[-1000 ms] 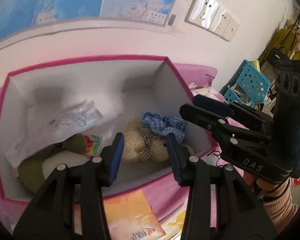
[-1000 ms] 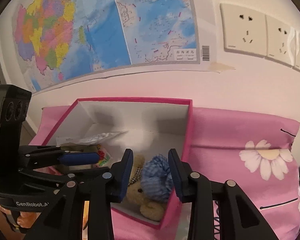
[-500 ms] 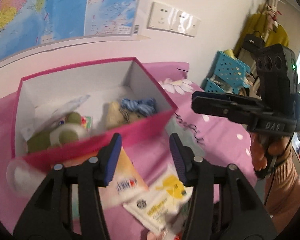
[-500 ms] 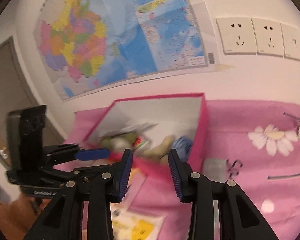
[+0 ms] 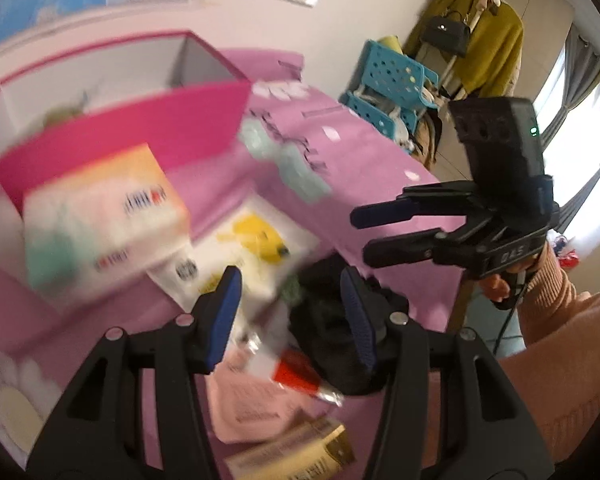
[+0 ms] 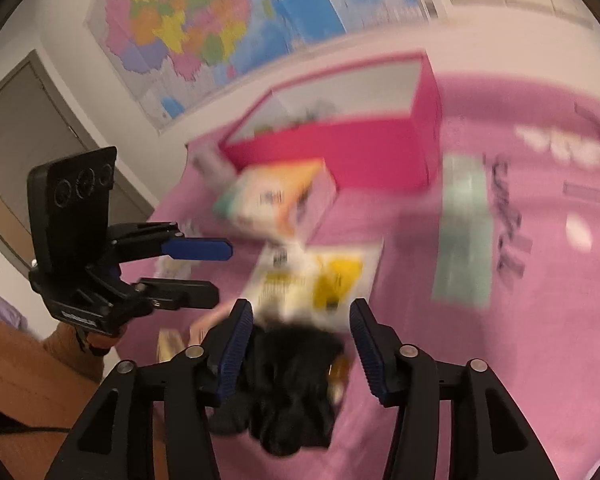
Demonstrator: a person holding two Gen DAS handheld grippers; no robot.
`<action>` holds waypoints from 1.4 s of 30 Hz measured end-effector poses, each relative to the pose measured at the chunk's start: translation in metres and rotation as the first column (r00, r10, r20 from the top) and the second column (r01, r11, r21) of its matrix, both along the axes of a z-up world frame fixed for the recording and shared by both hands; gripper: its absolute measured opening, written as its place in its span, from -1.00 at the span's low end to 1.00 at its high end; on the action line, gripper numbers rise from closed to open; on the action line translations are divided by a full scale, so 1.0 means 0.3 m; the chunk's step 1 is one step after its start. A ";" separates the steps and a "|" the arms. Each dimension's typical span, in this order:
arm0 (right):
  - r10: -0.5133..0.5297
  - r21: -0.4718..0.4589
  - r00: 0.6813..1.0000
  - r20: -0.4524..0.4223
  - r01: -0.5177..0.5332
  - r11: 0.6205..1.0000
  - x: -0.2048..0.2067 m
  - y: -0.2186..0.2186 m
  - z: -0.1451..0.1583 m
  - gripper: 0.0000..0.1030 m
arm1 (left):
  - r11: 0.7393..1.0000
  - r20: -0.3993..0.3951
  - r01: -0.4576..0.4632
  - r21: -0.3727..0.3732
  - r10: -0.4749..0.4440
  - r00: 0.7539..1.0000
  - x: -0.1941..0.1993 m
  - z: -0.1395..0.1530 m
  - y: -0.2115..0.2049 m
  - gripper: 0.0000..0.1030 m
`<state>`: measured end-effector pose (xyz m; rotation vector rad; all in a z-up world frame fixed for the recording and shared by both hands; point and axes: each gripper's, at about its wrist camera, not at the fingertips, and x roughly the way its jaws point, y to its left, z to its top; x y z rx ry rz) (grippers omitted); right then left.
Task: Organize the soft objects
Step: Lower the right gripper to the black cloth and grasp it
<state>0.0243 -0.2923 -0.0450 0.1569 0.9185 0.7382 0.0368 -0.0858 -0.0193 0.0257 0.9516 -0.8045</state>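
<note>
A black soft bundle [image 6: 288,384] lies on the pink cloth at the near edge, under and between the fingers of my right gripper [image 6: 300,320]. Its jaws are opening and the pads do not press on the bundle. In the left wrist view the same black bundle [image 5: 328,344] sits just behind the right finger of my left gripper [image 5: 290,312], which is open and holds nothing. The pink box [image 5: 140,128] with soft toys stands further back by the wall. Each gripper shows in the other's view: the right gripper [image 5: 362,234] and the left gripper [image 6: 222,274]. Both views are blurred.
In front of the box lie a tissue pack [image 5: 100,216], a white and yellow wipes packet [image 5: 256,248] and a mint packet [image 5: 296,168]. Closer in are a red and white tube [image 5: 296,372], a pink pouch [image 5: 252,404] and a gold carton [image 5: 300,452]. Blue baskets [image 5: 392,80] stand beyond the cloth's right edge.
Both grippers have drawn back from over the pink box to the clutter at the near edge and tipped down. The right jaws have spread wider, the left a little.
</note>
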 end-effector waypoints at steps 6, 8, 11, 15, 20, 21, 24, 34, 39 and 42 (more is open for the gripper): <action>0.010 -0.003 0.996 -0.087 -0.010 1.000 -0.058 0.012 -0.109 0.09 | 0.999 -0.064 0.036 -0.005 -0.036 0.997 -0.076 -0.055 -0.006 0.04; 0.013 0.015 0.995 -0.098 -0.011 1.000 -0.061 0.015 -0.123 0.14 | 0.999 -0.080 0.048 0.000 -0.048 0.996 -0.098 -0.072 -0.012 0.04; 0.011 0.007 0.995 -0.096 -0.010 1.000 -0.060 0.029 -0.139 0.25 | 0.998 -0.108 0.061 0.004 -0.061 0.992 -0.119 -0.097 -0.024 0.04; 0.016 0.004 0.996 -0.090 -0.015 1.000 -0.058 0.050 -0.144 0.25 | 0.998 -0.138 0.058 0.008 -0.057 0.989 -0.124 -0.125 -0.045 0.04; -0.012 -0.016 0.997 -0.077 0.010 1.000 -0.059 0.047 -0.154 -0.29 | 0.998 -0.160 0.054 -0.010 -0.055 0.986 -0.118 -0.140 -0.059 0.04; -0.015 -0.015 0.997 -0.074 0.014 1.000 -0.061 0.041 -0.152 -0.40 | 0.998 -0.163 0.055 -0.018 -0.057 0.985 -0.117 -0.139 -0.060 0.03; -0.029 -0.024 0.998 -0.057 0.028 0.999 -0.068 0.031 -0.139 -0.57 | 0.998 -0.162 0.056 -0.026 -0.059 0.985 -0.115 -0.133 -0.064 -0.09; -0.034 0.018 0.999 -0.002 0.034 0.999 -0.086 0.015 -0.069 -0.93 | 0.998 -0.161 0.042 -0.046 -0.049 0.986 -0.089 -0.124 -0.065 -0.26; -0.036 -0.009 0.999 -0.001 0.036 0.999 -0.080 0.033 -0.072 -0.44 | 0.999 -0.171 0.024 -0.038 -0.030 0.985 -0.075 -0.140 -0.055 -0.26; -0.039 -0.042 0.999 0.015 0.039 0.998 -0.074 0.065 -0.082 -0.08 | 0.999 -0.178 0.020 -0.036 -0.026 0.984 -0.072 -0.149 -0.054 -0.26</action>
